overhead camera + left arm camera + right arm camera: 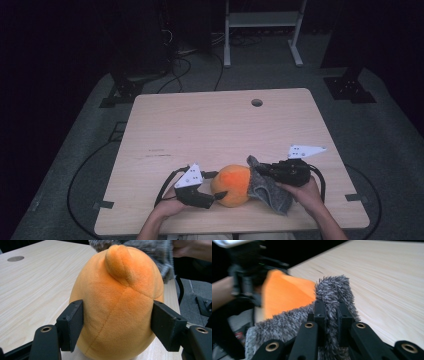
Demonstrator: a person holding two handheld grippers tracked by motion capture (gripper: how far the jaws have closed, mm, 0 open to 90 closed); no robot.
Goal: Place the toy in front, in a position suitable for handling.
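An orange plush toy (231,184) sits near the front edge of the wooden table (220,125). A grey furry piece (270,192) lies against its right side. My left gripper (216,196) comes in from the left. In the left gripper view its jaws press on both flanks of the orange plush toy (117,310), and the grey fur (155,252) shows behind the toy's top. My right gripper (260,170) is shut on the grey fur (334,287), which bunches up between its jaws (332,312). The orange toy (287,295) lies just beyond it.
A round hole (256,102) is cut in the table near its far edge. The wide wooden top stretches away behind the toy. A white frame (262,20) and black stands with cables (175,70) are on the grey floor past the table.
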